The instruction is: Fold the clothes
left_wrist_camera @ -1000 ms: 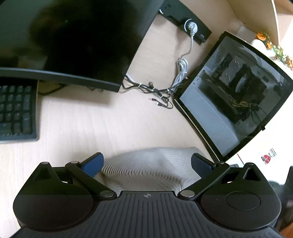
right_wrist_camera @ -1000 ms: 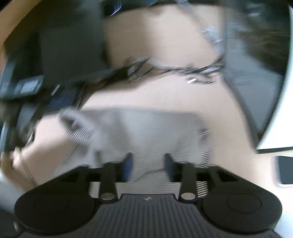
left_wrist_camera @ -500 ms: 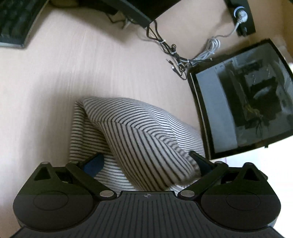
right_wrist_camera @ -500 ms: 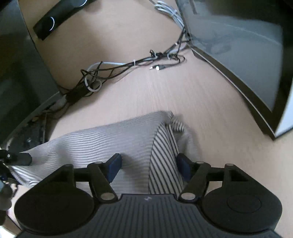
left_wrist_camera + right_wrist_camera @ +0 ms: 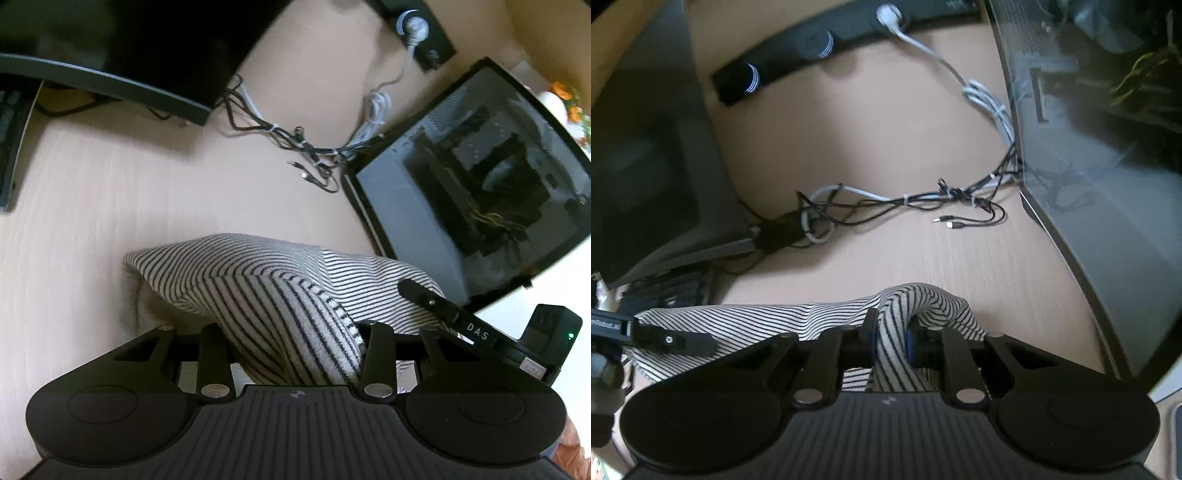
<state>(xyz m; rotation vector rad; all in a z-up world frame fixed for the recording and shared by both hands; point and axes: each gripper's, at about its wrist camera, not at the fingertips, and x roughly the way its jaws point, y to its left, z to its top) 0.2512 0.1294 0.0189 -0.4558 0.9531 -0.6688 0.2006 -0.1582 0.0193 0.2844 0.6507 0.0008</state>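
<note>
Right wrist view, nearest first: the right gripper (image 5: 889,343) has its jaws closing on a bunched ridge of the striped shirt (image 5: 783,319), and its blue pads (image 5: 909,341) already pinch the cloth between them. In the left wrist view, the left gripper (image 5: 291,347) is also closing, with a raised fold of the same shirt (image 5: 258,280) between its jaws; the pads are hidden behind the cloth, so a firm grip cannot be confirmed. Each gripper appears at the edge of the other's view, one at either end of the shirt. The shirt lies in a loose heap on the pale wooden desk (image 5: 110,192), just in front of both tools. Beyond the shirt, a tangle of cables (image 5: 905,201) crosses the desk. A glass-sided computer case (image 5: 476,184) stands to the right of the shirt, a monitor (image 5: 110,48) to its left, and a power strip (image 5: 820,48) farthest back. This looks like the grasping step before a fold. The next move likely calls for both grips to be secure, then lifting together and keeping the cloth clear of the cables.
</note>
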